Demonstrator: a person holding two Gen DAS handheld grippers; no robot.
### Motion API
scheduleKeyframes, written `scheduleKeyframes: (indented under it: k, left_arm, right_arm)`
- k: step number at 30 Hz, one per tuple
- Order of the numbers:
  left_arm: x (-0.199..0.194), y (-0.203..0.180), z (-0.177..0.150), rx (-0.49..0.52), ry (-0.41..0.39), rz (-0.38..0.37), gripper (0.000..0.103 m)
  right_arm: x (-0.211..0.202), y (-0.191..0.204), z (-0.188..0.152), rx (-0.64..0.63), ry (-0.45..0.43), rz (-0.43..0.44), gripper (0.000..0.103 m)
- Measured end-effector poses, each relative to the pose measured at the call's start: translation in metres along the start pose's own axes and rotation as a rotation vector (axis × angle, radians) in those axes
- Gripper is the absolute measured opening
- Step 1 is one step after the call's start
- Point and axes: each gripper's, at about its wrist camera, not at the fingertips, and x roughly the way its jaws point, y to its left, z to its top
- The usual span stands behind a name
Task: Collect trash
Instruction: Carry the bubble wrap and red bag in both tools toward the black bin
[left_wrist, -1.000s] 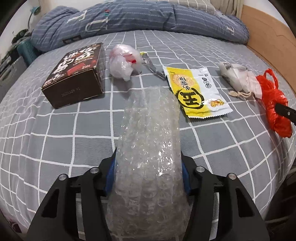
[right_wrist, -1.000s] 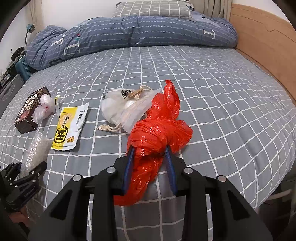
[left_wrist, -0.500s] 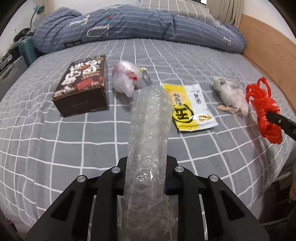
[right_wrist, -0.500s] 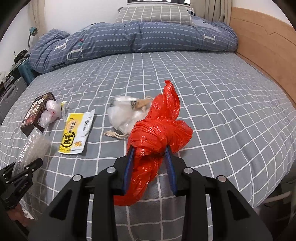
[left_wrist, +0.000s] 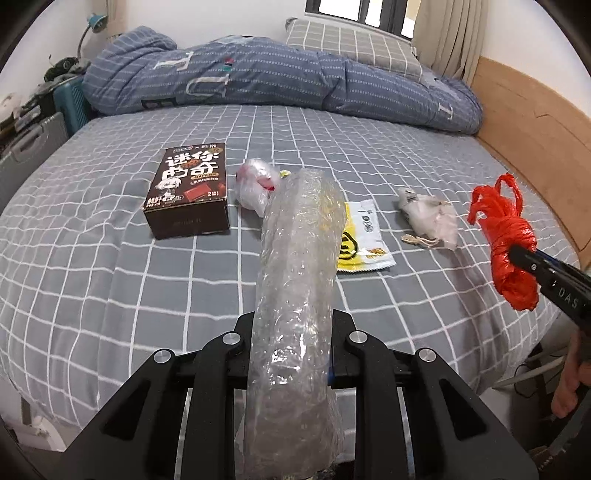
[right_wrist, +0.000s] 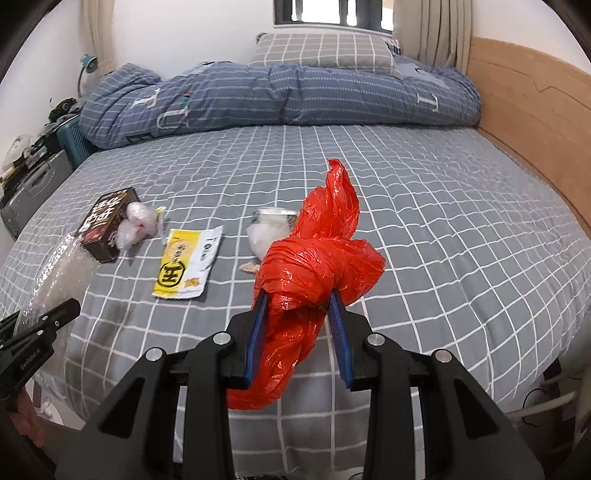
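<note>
Right wrist, left tool (right_wrist: 55, 314) marked perhaps "GenRobot.AI"

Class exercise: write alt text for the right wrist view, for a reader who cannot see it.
The right tool grips a knotted red plastic bag above a grey checked bed. Behind lie a yellow snack packet, a brown box and a white pouch.
</note>
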Motion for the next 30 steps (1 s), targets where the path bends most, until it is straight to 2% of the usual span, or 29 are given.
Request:
scheduleKeyframes:
  k: [8,30]
  left_arm:
    - [-0.028,-0.003,-0.012,-0.005,-0.036,-0.01,0.021]
    - [-0.066,-0.014,-0.053,-0.019,-0.022,-0.002,0.021]
  right_arm:
    - [-0.025,0.011,-0.013,-0.013,-0.021,0.023,0.031]
    - [-0.079,0.039,-0.053,-0.072,-0.045,0.069,0.031]
